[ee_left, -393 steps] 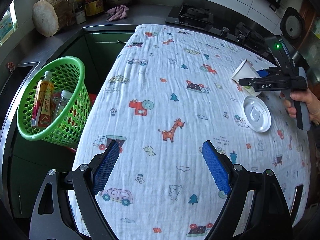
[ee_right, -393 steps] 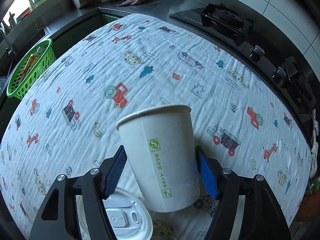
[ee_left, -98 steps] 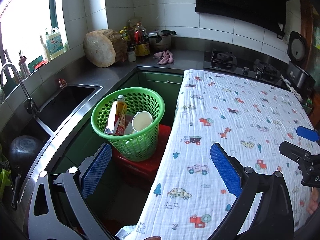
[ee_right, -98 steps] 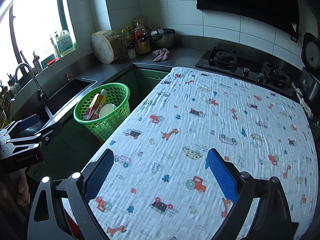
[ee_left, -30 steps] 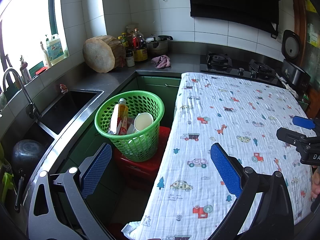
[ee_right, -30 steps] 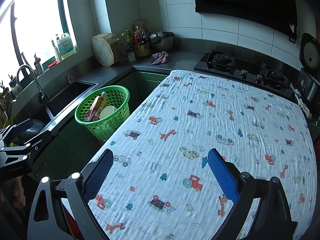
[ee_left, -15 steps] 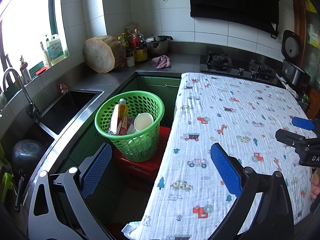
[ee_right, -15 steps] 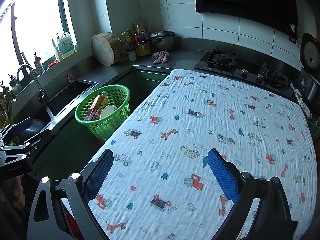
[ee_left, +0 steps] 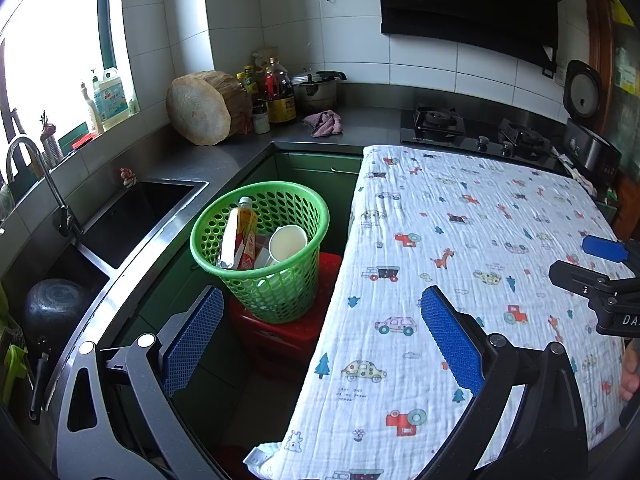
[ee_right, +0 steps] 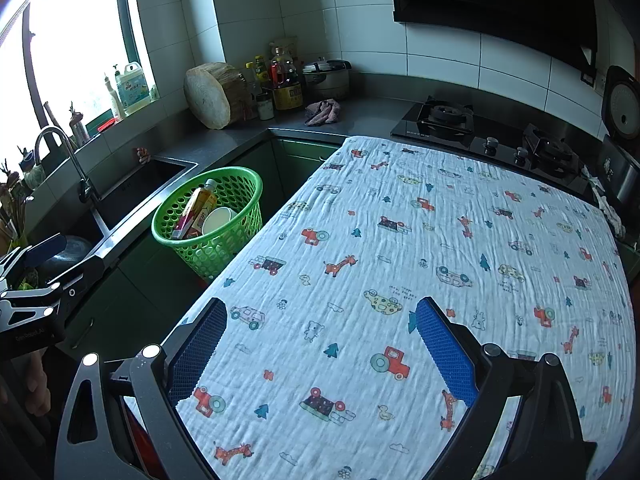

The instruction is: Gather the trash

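Here, left tool spread apart and empty, right tool likewise, paper cup in green basket

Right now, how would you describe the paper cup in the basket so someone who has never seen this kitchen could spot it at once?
Find the table with the cartoon-print cloth; the green basket stands beside its left edge on a red stool, below the sink counter. Inside, the paper cup lies tilted, its open mouth facing up and outward. It is the only white, round-mouthed thing there, right of the orange-labelled bottle.
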Demonstrator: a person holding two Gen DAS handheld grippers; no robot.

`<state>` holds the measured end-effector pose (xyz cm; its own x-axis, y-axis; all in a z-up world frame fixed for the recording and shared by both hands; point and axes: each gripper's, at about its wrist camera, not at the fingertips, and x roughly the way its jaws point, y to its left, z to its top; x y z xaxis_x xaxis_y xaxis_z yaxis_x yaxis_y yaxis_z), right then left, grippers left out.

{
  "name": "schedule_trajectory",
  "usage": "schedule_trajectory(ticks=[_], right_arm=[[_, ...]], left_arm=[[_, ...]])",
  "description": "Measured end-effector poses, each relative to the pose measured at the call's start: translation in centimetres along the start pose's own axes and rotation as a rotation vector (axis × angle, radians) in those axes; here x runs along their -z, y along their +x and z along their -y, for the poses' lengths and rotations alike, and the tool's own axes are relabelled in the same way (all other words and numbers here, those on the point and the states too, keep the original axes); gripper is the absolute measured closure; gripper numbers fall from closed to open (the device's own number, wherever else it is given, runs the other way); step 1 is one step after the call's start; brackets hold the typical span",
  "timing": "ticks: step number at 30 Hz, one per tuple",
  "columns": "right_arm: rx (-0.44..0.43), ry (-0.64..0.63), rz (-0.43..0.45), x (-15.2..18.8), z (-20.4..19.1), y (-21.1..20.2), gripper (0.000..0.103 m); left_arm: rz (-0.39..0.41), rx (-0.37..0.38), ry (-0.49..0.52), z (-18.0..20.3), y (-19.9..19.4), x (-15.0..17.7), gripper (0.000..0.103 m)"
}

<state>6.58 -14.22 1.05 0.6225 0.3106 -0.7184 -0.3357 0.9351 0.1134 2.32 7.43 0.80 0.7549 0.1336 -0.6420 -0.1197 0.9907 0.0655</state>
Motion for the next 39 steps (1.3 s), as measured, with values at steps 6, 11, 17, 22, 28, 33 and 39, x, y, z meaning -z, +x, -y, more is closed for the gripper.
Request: schedule_trajectory(ticks=[6,11,17,22,28,33,39], right_arm=[[0.0,0.001,0.0,0.01,-0.01,0.01,0.011],[-0.002,-0.001,-0.001,0.09,-0.01,0.06,0.011],[-0.005,-0.002,0.0,0.18,0.03,0.09,0.011],[-0.006,-0.002,0.001,0.14,0.01,0.07,0.011],[-0.005,-0.001,0.0,0.13,0.15,0.06,0.011],[-0.004,0.001,-0.004,0.18,0.26,0.15,0.011],[-0.004,0.006,-0.007,0.28,0.55,0.16,0.011]], left_arm=[[0.0,0.0,0.0,0.12,-0.01,-0.03,0.005],[0.0,0.0,0.0,0.13,-0.02,-0.02,0.005],[0.001,0.001,0.0,0.11,-0.02,-0.02,0.005],[0.0,-0.001,0.0,0.13,-0.03,-0.04,0.005],[0.004,0.003,0.002,0.11,-0.05,-0.06,0.005],[0.013,0.004,0.012,0.42,-0.05,-0.05,0.005],[0.004,0.006,0.019,0.86,0.16,0.02,0.005]])
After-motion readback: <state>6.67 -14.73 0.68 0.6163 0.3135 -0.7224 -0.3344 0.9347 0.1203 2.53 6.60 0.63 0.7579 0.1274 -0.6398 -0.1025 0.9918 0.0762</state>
